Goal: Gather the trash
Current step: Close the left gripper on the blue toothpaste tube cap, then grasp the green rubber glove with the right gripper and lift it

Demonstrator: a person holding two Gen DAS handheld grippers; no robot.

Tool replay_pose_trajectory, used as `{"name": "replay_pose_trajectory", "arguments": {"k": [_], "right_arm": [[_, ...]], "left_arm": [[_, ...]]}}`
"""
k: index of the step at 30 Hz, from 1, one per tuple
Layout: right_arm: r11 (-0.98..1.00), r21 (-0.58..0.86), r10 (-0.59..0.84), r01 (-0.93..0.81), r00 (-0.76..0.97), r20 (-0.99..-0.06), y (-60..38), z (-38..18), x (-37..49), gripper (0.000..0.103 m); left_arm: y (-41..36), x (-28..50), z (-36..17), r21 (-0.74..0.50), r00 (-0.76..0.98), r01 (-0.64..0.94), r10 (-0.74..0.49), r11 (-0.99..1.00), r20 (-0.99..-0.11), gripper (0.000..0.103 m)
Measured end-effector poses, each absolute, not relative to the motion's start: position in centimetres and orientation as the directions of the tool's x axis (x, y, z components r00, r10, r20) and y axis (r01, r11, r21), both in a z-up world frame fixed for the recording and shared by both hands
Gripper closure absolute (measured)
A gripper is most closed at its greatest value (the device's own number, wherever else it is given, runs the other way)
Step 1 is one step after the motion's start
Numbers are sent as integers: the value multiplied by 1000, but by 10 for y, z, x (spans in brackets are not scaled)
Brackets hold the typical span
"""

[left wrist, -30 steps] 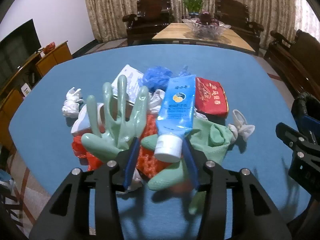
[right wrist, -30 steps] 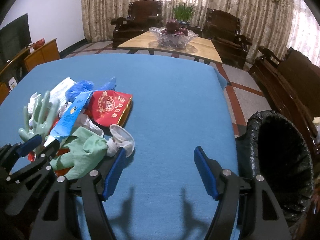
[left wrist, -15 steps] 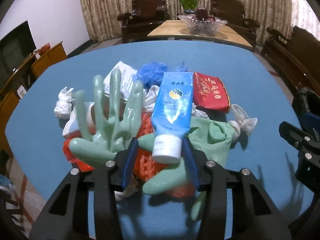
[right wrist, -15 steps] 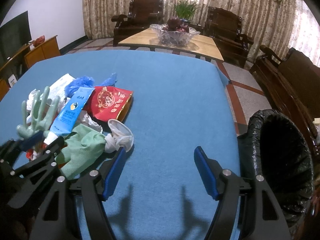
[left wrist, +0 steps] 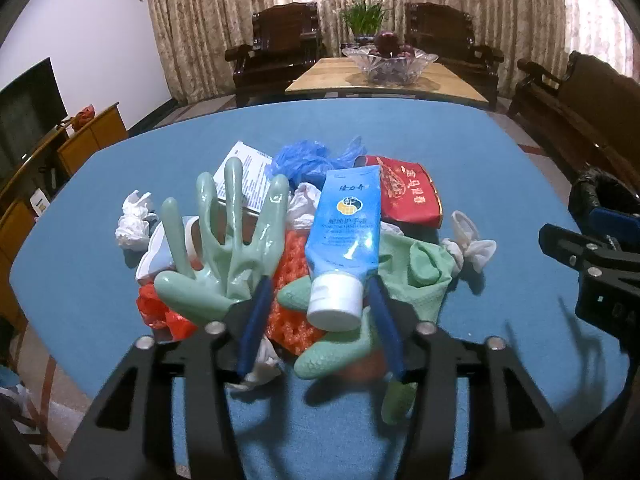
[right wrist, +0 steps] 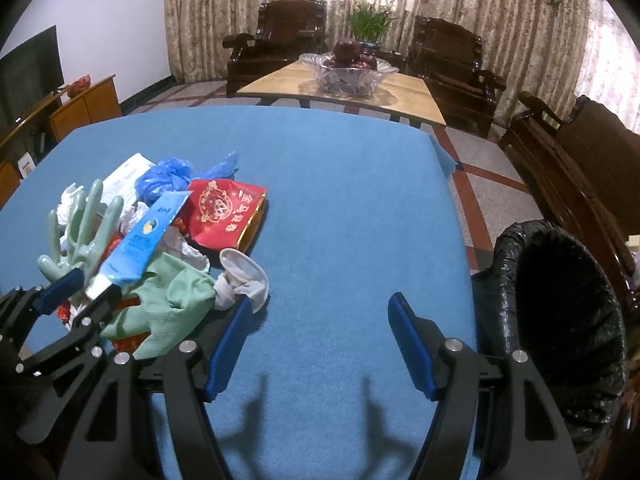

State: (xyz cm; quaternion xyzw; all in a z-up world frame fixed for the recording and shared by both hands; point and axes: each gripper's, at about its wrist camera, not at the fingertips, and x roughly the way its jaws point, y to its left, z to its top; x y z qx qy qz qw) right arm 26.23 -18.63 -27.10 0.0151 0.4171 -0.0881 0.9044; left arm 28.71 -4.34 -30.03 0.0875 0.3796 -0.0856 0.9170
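A pile of trash lies on the blue table (right wrist: 340,208). My left gripper (left wrist: 318,300) is shut on a blue tube with a white cap (left wrist: 344,236) and the cuff of a pale green rubber glove (left wrist: 232,240), holding both lifted over the pile. The tube (right wrist: 136,240) and glove (right wrist: 84,228) also show in the right wrist view. My right gripper (right wrist: 320,320) is open and empty above bare table, right of the pile. A bin lined with a black bag (right wrist: 560,312) stands off the table's right edge.
The pile holds a red packet (left wrist: 404,196), a green cloth (left wrist: 420,272), a blue plastic bag (left wrist: 304,160), orange foam netting (left wrist: 292,264), white tissues (left wrist: 134,224) and a white sock (right wrist: 244,276). Wooden chairs and a table with a fruit bowl (right wrist: 344,72) stand behind.
My left gripper has lifted the tube and glove and tilted them more upright. The right gripper has drifted slightly; its jaws stay open.
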Motion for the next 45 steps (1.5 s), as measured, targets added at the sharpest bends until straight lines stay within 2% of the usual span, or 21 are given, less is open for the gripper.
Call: {"name": "replay_pose_trajectory", "arguments": {"k": [4, 6, 7, 8, 13, 22, 29, 35, 37, 40, 42, 45], "right_arm": [[984, -39, -142, 174, 631, -763, -188, -274, 263, 34], [984, -39, -141, 174, 630, -763, -189, -275, 263, 34], [984, -39, -141, 173, 629, -764, -189, -275, 262, 33], [984, -39, -141, 173, 628, -765, -189, -276, 262, 33], [985, -41, -140, 169, 632, -763, -187, -275, 262, 33], [992, -35, -105, 120, 641, -760, -156, -275, 259, 34], [998, -6, -46, 64, 645, -763, -117, -279, 265, 34], [999, -29, -36, 22, 591, -806, -88, -311, 279, 34], [1000, 3, -3, 9, 568, -823, -89, -321, 282, 47], [998, 54, 56, -19, 560, -827, -89, -321, 281, 86], [999, 46, 52, -25, 560, -827, -90, -318, 279, 92], [999, 42, 47, -21, 576, -816, -98, -306, 272, 95]], "left_arm": [[-45, 294, -306, 86, 678, 223, -91, 971, -730, 51], [-47, 298, -309, 91, 672, 215, -80, 972, -736, 57], [-47, 299, -307, 91, 676, 211, -79, 973, -733, 66], [-46, 299, -306, 87, 681, 210, -82, 974, -728, 70], [-41, 293, -295, 66, 700, 207, -100, 976, -707, 75], [-20, 266, -257, 87, 787, 160, -74, 983, -613, 76], [9, 249, -245, 62, 807, 127, -66, 990, -587, 76], [22, 240, -234, 26, 819, 133, -95, 991, -566, 76], [23, 240, -234, 25, 818, 137, -99, 990, -566, 76], [23, 239, -234, 25, 817, 142, -102, 990, -568, 76], [22, 239, -234, 26, 815, 142, -102, 989, -570, 76], [21, 239, -232, 30, 816, 143, -101, 989, -569, 76]]}}
